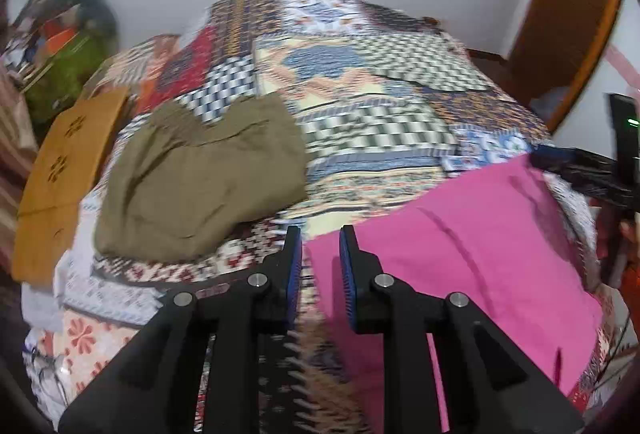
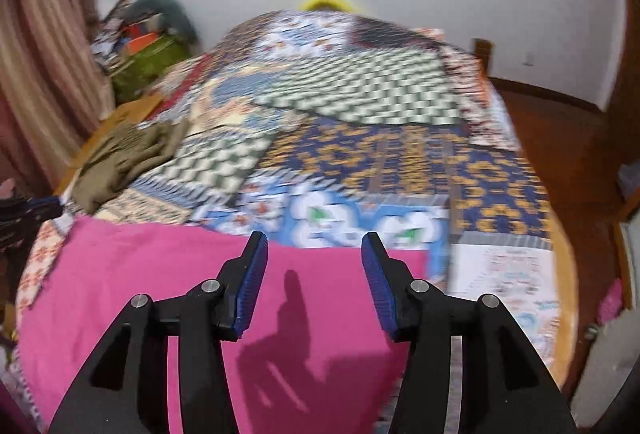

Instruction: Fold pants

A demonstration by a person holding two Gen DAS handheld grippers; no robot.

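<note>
Pants (image 1: 452, 266), pink, lie flat on the patchwork bed cover (image 1: 360, 94) at the bed's near edge, one straight fold edge facing the far side.

Left gripper (image 1: 320, 246): jaws parted a little, nothing between the pads, hovering over the pants' left edge. Right gripper (image 2: 314, 254): jaws wider apart, empty, above the pants' far edge; its shadow falls on the cloth. Both released.

Likely between folds. Next grip: take both corners of one end, pinch all layers together, lift level and carry across so the edges line up; smooth the crease afterwards.

Around, left to right: orange cloth (image 1: 60, 174) over the bed's left edge, olive garment (image 1: 200, 170) just beside the pants near the left edge, rest of the cover bare. The olive piece sits close; folding leftward could snag it. Heavy blur, seams unreadable.
</note>
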